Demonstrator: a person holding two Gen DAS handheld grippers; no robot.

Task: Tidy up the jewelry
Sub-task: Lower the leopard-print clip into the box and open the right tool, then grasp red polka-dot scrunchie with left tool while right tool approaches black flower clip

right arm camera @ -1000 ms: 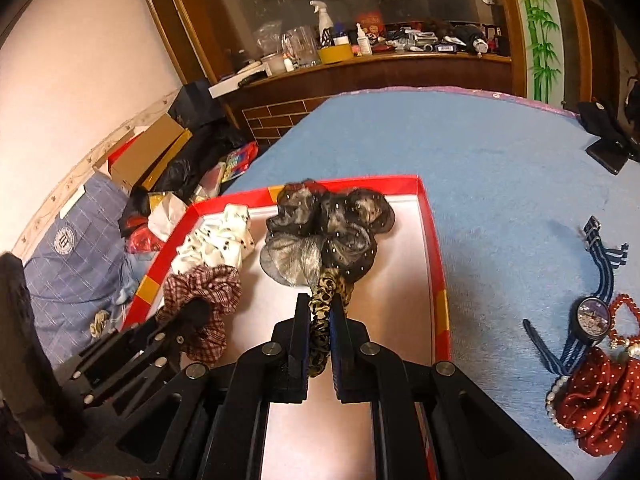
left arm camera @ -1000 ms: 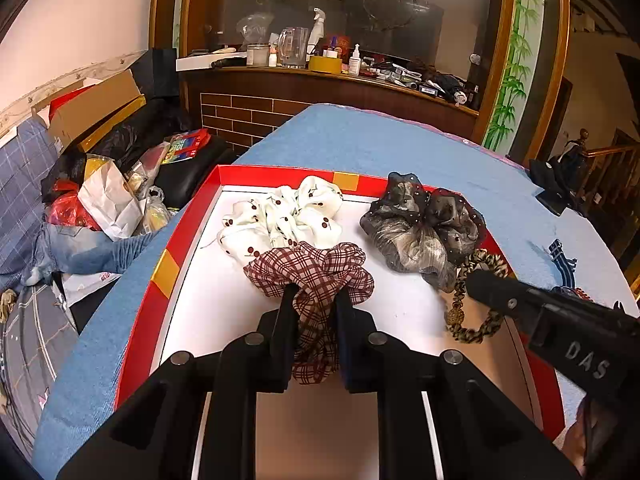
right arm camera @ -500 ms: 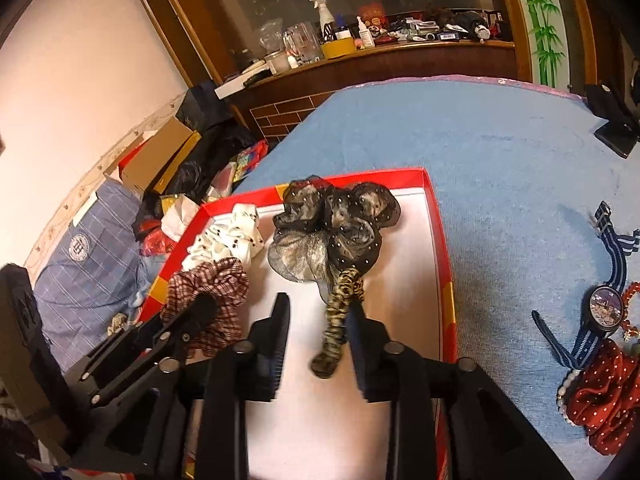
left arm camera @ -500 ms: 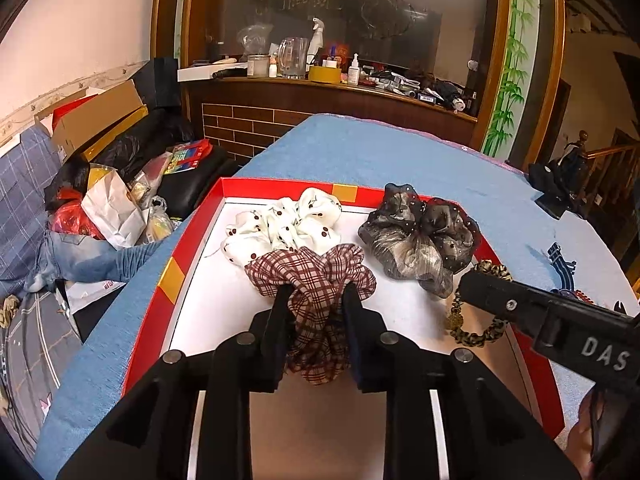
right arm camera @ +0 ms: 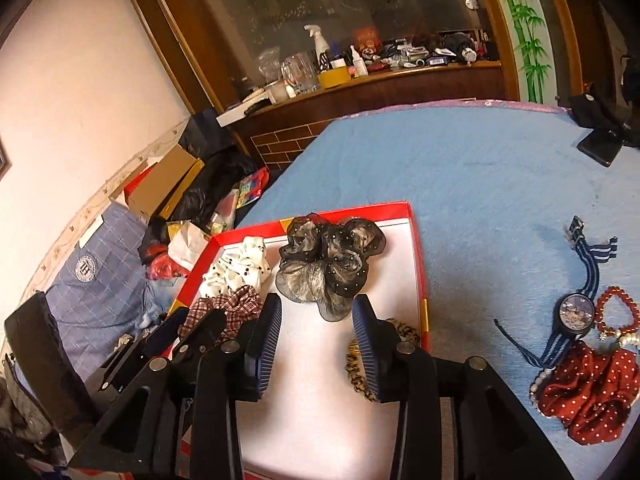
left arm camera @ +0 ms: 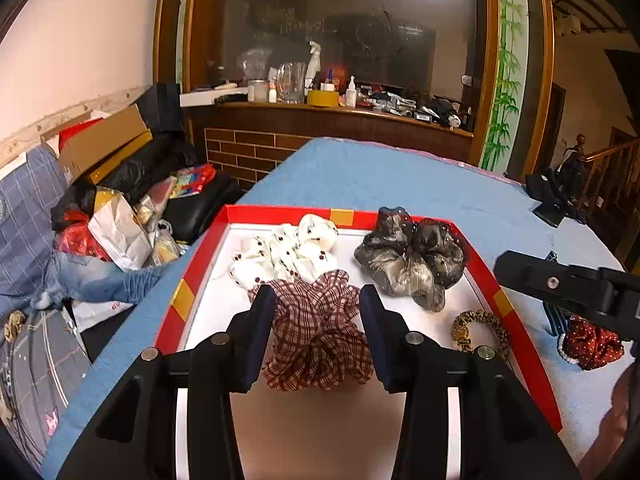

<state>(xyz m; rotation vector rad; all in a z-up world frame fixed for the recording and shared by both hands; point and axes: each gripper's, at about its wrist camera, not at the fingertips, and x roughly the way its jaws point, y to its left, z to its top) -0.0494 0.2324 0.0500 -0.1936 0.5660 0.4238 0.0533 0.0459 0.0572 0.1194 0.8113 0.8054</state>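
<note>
Four scrunchies [left arm camera: 320,336] fill red tray [left arm camera: 200,264] on blue tabletop [right arm camera: 480,184].

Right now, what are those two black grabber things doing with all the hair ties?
A person is sorting accessories into a red-rimmed white tray on a blue cloth. The left gripper is open around a red plaid scrunchie lying in the tray. The right gripper is open too, beside a leopard-print hair tie. A red polka-dot scrunchie, a striped watch and a red bead bracelet wait outside.
</note>
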